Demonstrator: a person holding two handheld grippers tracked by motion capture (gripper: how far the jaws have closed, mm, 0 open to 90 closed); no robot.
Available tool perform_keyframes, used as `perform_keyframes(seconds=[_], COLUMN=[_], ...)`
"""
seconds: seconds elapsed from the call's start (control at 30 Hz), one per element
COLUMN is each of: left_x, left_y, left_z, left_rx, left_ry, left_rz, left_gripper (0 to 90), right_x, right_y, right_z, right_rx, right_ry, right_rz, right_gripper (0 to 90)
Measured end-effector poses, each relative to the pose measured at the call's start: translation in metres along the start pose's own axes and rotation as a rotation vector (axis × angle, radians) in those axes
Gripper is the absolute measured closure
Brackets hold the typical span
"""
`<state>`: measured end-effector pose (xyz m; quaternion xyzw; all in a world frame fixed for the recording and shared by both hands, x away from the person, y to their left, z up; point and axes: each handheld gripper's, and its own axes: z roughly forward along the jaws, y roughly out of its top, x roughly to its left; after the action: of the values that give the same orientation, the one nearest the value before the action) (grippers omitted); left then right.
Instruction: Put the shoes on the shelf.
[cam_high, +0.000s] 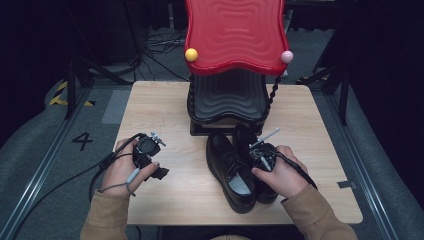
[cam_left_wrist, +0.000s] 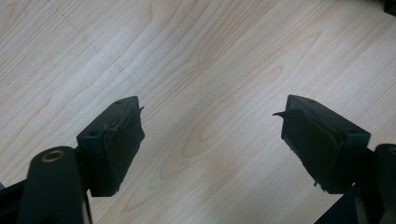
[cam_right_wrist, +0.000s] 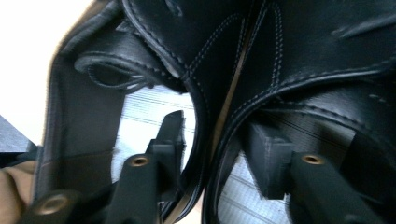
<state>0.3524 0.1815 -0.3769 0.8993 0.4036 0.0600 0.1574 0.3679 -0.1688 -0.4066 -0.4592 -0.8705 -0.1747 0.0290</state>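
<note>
My right gripper (cam_right_wrist: 212, 154) has one jaw inside each black leather lace-up shoe (cam_high: 231, 170), straddling their touching inner walls, not yet clamped, to lift the pair together; left gripper (cam_left_wrist: 210, 140) open, idle.

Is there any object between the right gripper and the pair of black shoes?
Nothing visible does. The right gripper is already at the black shoes: one jaw is inside each shoe opening, with the two adjoining inner walls between the jaws.
</note>
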Motion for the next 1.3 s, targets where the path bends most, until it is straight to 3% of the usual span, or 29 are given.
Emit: perform_keyframes(seconds=[0.27,0.47,0.6,0.77,0.97,1.1,1.3], left_x=[-0.001,-0.002,-0.002,-0.002,-0.001,-0.001,0.0], left_y=[0.001,0.001,0.003,0.004,0.003,0.003,0.002], left_z=[0.001,0.001,0.001,0.001,0.0,-0.001,-0.002], left_rx=[0.001,0.003,0.004,-0.002,-0.006,-0.006,-0.016], left_ry=[0.001,0.004,0.003,0.007,0.004,0.007,0.01], left_rz=[0.002,0.003,0.01,0.006,0.004,0.002,-0.006], left_gripper=[21.1,21.1,21.1,21.1,21.0,21.1,21.0], right_x=[0.007,0.014,0.012,0.009,0.005,0.006,0.003], right_y=[0.005,0.009,0.011,0.013,0.015,0.016,0.017], right_z=[0.012,0.016,0.017,0.017,0.017,0.017,0.017], right_rx=[0.037,0.062,0.08,0.094,0.105,0.119,0.127], right_ry=[-0.082,-0.148,-0.136,-0.121,-0.094,-0.104,-0.087], right_rz=[0.038,0.035,0.065,0.044,0.061,0.088,0.083], right_gripper=[71.5,76.1,76.3,80.1,80.8,81.2,82.0])
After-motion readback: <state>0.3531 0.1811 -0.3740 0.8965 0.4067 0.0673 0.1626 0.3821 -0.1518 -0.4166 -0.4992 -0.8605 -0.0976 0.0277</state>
